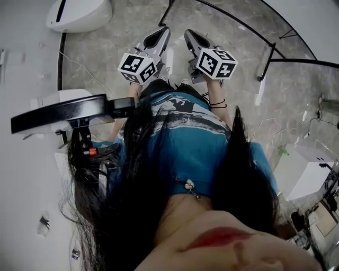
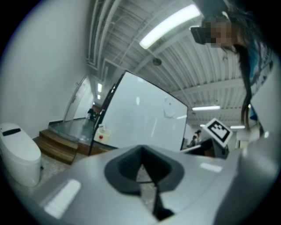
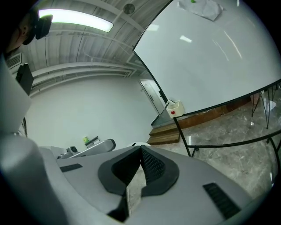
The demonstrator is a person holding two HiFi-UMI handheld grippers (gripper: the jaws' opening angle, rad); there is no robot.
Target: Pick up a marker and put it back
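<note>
No marker in view. Left claw (image 2: 141, 150) and right claw (image 3: 141, 149) are both closed and empty, pointing at the whiteboard (image 3: 210, 57) ahead. The marker is probably in the white box (image 3: 174, 108) on the board's lower edge. Neither claw is clearly nearer.

Whiteboard (image 3: 210, 57): top and right side cut off by the picture's edge.
Box (image 3: 175, 108) on its frame: contents too small to tell.
White rounded unit (image 1: 79, 16): top cut off.

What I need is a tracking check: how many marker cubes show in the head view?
2. One cube sits on the left gripper, at upper centre; the other on the right gripper beside it. None looks hidden.
</note>
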